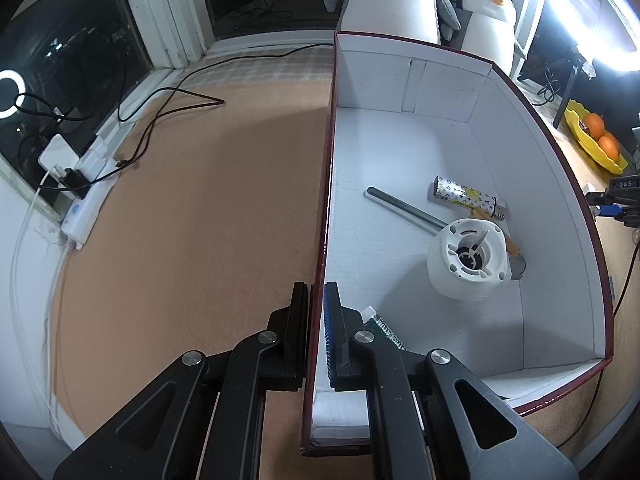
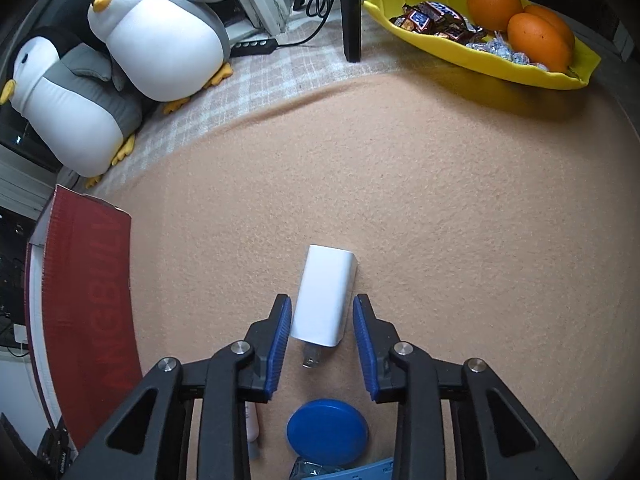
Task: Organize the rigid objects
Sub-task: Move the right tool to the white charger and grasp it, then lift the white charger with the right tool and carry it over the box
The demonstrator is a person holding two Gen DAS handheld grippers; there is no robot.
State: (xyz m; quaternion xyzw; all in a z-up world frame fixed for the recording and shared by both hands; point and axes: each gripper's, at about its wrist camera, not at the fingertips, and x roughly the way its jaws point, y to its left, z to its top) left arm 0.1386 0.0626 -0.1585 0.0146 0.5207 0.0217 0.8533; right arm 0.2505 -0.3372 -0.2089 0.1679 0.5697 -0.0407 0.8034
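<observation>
A white box with dark red outer walls (image 1: 400, 80) stands on the tan felt. My left gripper (image 1: 318, 292) is shut on its left wall, one finger outside and one inside. Inside the box lie a white round plastic part (image 1: 468, 260), a patterned lighter (image 1: 466, 198), a grey flat stick (image 1: 404, 210) and a green packet (image 1: 384, 328) partly hidden by my finger. In the right wrist view a white charger plug (image 2: 326, 294) lies on the felt between the blue pads of my right gripper (image 2: 321, 302). That gripper is open, with a small gap on each side of the charger.
A blue round lid (image 2: 327, 432) and a blue packet lie near the frame's bottom edge. The box's red side (image 2: 88, 300) is at the left. Two plush penguins (image 2: 160, 36) and a yellow dish with oranges and sweets (image 2: 480, 52) stand behind. A power strip with cables (image 1: 88, 196) lies by the window.
</observation>
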